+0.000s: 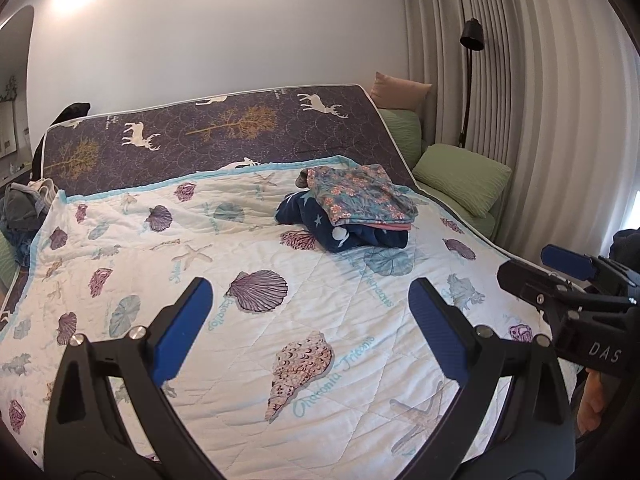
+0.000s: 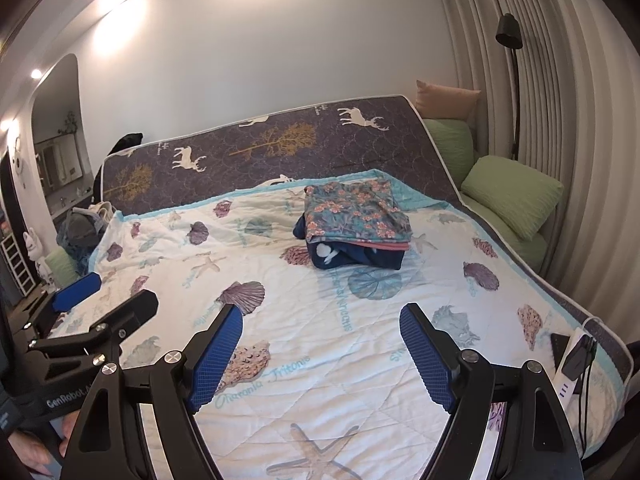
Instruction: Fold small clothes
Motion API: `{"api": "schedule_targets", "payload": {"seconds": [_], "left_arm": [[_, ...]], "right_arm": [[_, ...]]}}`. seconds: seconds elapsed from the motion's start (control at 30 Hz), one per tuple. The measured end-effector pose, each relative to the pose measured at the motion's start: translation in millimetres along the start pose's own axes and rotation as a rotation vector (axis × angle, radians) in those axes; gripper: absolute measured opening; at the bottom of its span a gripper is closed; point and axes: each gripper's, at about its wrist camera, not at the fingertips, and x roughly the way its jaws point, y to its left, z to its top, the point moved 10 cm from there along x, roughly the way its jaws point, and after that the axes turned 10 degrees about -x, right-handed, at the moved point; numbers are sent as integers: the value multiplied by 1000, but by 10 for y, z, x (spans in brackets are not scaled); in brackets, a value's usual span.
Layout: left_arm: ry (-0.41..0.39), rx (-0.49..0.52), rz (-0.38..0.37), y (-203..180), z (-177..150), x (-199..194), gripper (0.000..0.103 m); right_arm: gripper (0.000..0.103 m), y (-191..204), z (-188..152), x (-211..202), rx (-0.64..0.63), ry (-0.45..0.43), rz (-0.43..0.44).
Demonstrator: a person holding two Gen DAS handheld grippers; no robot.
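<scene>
Left tongs [image 1: 310, 320]: blue pads wide apart, nothing between them, held above the quilt [image 1: 224, 360]. In the right wrist view they show at the left edge, side-on, a hand [image 2: 28, 452] below them.

Right tongs [image 2: 320, 350]: pads likewise spread, empty, above the same quilt. In the left wrist view they enter from the right edge, lettered "DAS".

Power strip [image 2: 574, 364]: white, with a dark plug and cable, just right of the right tongs on the quilt's edge. Right wrist view only.

Quilt: white, printed with shells and starfish, spread flat on the bed under both tongs.

Folded stack: ahead of both tongs, well apart from them, toward the far right of the quilt. Floral piece [image 1: 358, 194] on top, a pink edge showing under it, navy star-print piece [image 1: 320, 224] at the bottom.

Unfolded heap [image 1: 24, 208]: grey and blue clothes off the quilt's far left corner.

Mattress [image 1: 224, 132]: purple, deer and tree print, propped behind the quilt.

Green pillows [image 1: 462, 178]: far right of the stack, a peach cushion [image 1: 398, 90] behind.

Lamp [image 1: 472, 36]: black, before the curtain [image 1: 540, 120].

Arched niche [image 2: 56, 148]: far left, seen fully from the right wrist only.
</scene>
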Motion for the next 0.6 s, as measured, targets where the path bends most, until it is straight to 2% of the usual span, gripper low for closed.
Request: {"api": "schedule_targets", "payload": {"seconds": [0.6], "left_arm": [[28,17,3,-5,-77,145,98]], "right_arm": [[83,7,-41,190,3,33,-8]]}}
